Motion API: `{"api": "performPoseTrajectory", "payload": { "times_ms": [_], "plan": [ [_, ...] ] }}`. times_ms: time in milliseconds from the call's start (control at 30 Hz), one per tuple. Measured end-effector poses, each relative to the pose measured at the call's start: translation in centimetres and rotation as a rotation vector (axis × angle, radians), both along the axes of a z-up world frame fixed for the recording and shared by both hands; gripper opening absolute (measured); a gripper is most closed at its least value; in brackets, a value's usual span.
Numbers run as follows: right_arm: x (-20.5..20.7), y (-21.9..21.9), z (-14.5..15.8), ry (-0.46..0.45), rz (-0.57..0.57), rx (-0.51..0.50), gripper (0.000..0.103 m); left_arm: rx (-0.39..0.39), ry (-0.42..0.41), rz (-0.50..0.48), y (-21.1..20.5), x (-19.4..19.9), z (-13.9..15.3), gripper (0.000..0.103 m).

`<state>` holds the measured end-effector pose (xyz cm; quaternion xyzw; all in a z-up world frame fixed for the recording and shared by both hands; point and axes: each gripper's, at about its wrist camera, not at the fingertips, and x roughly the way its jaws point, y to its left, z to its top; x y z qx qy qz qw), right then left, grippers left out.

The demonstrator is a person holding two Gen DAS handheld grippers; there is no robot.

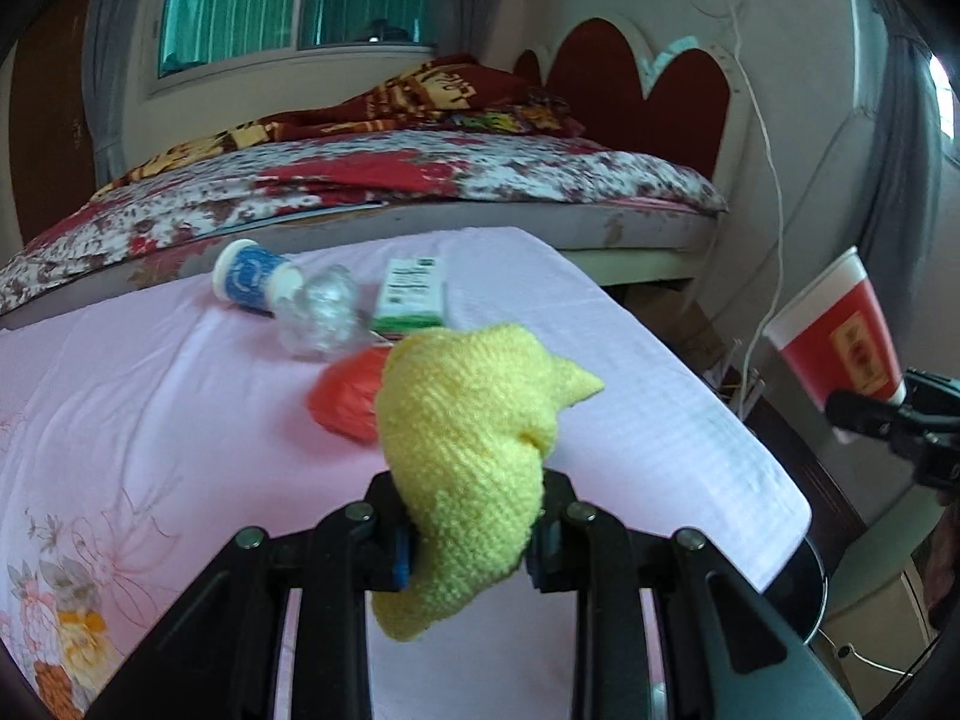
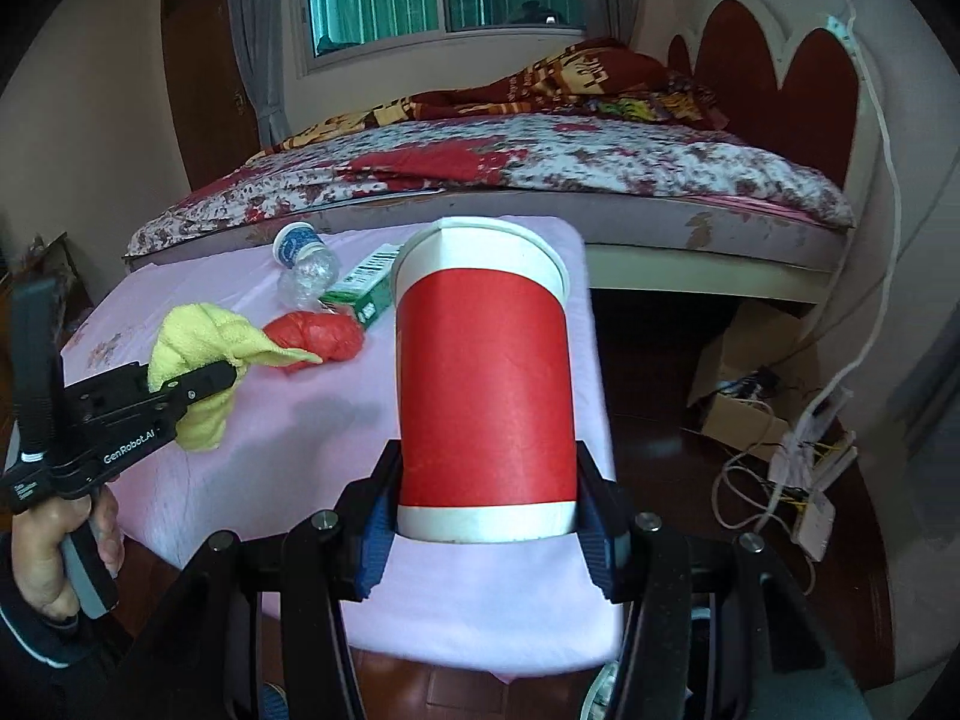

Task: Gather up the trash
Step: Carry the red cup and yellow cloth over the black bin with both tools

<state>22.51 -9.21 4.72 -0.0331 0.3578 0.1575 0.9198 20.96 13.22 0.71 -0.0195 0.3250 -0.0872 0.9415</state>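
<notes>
Bedroom scene: a worktop [image 2: 288, 420] under a pink cloth stands in front of a bed [image 2: 540, 168] with a floral cover. Both grippers are loaded and held above the worktop. The left gripper [image 1: 471, 540] has its jaws clenched on a yellow knitted rag [image 1: 474, 438], which hangs bunched between them. The right gripper [image 2: 489, 531] has its jaws grasping a red paper cup [image 2: 483, 396] near its base, the cup roughly upright with its mouth pointing away from the camera. In the left wrist view the same cup sits off the right edge of the worktop.

Progress, as a judgement: two items picked up, none visibly deposited. No bin or bag shows clearly in either view, so where the collected things go cannot be told.

Left on the worktop, clustered toward the far side: a blue-and-white small cup [image 1: 249, 279] lying on its side, a crumpled clear plastic bottle [image 1: 321, 312] touching it, a green-and-white carton [image 1: 411, 294] just beside that, and a red crumpled bag [image 2: 318, 336] nearer the front. At least four pieces remain, so the task looks to be at an early-to-middle stage.
</notes>
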Motion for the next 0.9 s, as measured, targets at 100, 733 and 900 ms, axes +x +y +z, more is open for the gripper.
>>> {"api": "performPoseTrajectory", "payload": {
  "times_ms": [100,733,900],
  "plan": [
    [-1.6,-1.9,0.4,-0.011,-0.013,-0.003,0.054,-0.002,-0.014,-0.014,-1.1,-0.5,0.7,0.028],
    [-7.7,-10.9,0.2,-0.059,-0.123,0.050,0.054,0.018,-0.052,-0.125,-8.2,-5.5,2.5,0.028],
    [-8.8,-13.9,-1.7,-0.026,-0.176,0.029,0.054,0.013,-0.026,-0.194,-12.3,-6.1,1.5,0.028]
  ]
}}
